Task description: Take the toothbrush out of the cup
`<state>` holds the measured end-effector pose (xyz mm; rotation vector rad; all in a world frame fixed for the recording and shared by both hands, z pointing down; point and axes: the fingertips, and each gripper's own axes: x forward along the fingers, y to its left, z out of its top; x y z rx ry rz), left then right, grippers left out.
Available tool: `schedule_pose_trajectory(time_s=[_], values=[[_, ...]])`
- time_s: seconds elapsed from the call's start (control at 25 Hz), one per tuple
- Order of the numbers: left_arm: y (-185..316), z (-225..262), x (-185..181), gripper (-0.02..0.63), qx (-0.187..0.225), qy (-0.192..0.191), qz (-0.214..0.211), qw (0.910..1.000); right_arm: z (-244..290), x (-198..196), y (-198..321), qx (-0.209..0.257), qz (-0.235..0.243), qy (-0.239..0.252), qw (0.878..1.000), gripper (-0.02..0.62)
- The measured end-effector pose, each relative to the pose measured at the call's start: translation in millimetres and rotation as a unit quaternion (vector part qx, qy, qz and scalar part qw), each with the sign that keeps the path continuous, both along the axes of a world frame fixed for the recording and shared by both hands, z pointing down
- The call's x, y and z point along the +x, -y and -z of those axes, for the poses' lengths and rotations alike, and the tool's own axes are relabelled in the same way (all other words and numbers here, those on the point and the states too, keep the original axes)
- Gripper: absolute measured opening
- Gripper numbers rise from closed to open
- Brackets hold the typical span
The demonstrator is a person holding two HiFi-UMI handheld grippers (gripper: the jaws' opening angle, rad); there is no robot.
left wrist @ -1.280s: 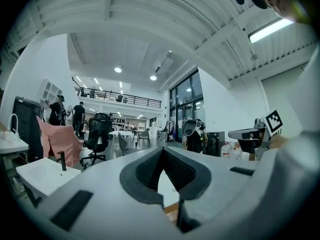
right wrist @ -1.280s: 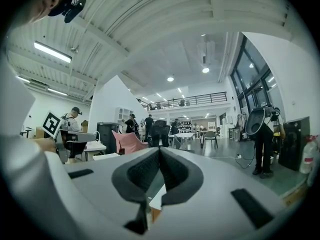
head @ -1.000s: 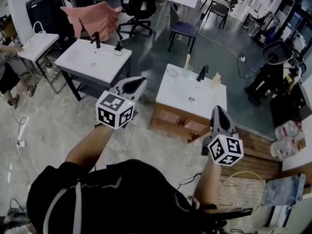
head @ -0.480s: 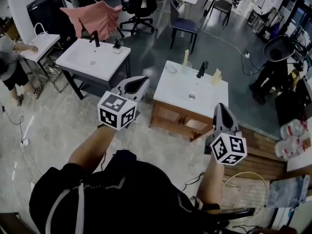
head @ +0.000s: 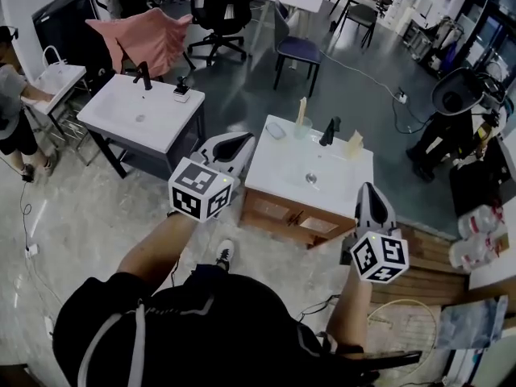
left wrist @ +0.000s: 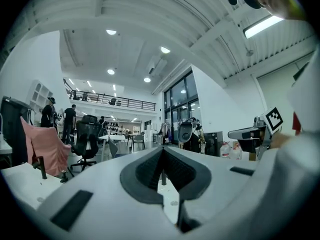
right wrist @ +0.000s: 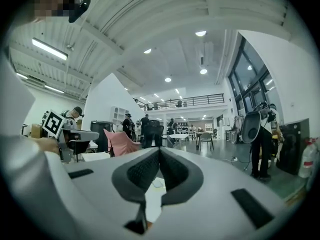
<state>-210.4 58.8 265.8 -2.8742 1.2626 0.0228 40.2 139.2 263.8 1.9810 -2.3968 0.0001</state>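
Where the head view drops past the wearer's dark-clad shoulders and bare forearms, two hand-held tools come first.

Left gripper (head: 240,139): marker cube toward the wearer. Jaws pressed fully together, nothing between them. The left gripper view (left wrist: 162,151) shows the dark pads meeting along one seam.

Right gripper (head: 367,189): likewise closed tight and empty, with the pads meeting in the right gripper view (right wrist: 159,151). Both tools point toward the white basin and are held clear of it.

White basin (head: 282,166): set on a wooden cabinet (head: 282,214) that stands on the pale floor beyond the grippers. Along its far edge, left to right:
- a small pale dish (head: 276,131)
- the clear cup (head: 301,127)
- a dark tap (head: 328,131)
- a cream-coloured item (head: 355,142), kind not discernible

Toothbrush (head: 301,108): pale, standing near upright in the cup, its upper part rising above the rim. The cup sits near the tap, on its left, well apart from both grippers.

Wooden boards (head: 427,252): lying right of the cabinet, with clear bottles (head: 476,232) beside them.

Second basin (head: 133,115): white, on a dark frame, farther off to the left. A pink cloth (head: 145,39) is draped over a chair behind it.

Farther back: a black office chair (head: 218,10) and a blue-seated chair (head: 298,48).

Left edge: a person (head: 12,111) at a small white stand.
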Motion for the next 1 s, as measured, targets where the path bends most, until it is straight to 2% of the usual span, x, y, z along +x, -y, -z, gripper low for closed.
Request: schedule_pose_trajectory(time_s=[0.16,0.48,1.0], values=[[42.3,-0.2,7.9,0.003,0.001,-0.006,-0.011,0.9999,0.6,6.2,38.8,-0.002,-0.006,-0.004,1.0,0.006],[123.3,-11.8,17.4,0.003,-0.01,0.006,-0.024,0.9996,-13.4,13.3,120.4,-0.008,-0.015,-0.002,1.0,0.006],[229.8,-27.1,-0.2,0.003,-0.024,-0.018,-0.038,0.9988,-24.2,7.9,220.9,-0.023,-0.028,-0.023,0.999,0.031]])
